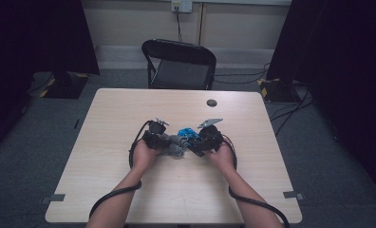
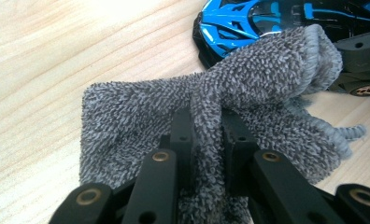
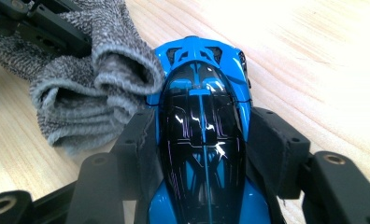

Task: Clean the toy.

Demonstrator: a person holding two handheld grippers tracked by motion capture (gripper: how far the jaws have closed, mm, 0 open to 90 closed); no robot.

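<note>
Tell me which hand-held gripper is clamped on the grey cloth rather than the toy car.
The left hand-held gripper: its jaws pinch a fold of the grey cloth. The right hand-held gripper instead clamps the sides of the blue toy car.

Bare table (image 1: 129,109) all around; only cloth (image 1: 173,146) and toy car (image 1: 188,134) crowd the middle, seemingly touching.

High view overhead facing forward, both gripper views close along the tabletop (image 1: 129,114) (sharing cloth (image 2: 248,79) and car (image 3: 202,116))
</note>
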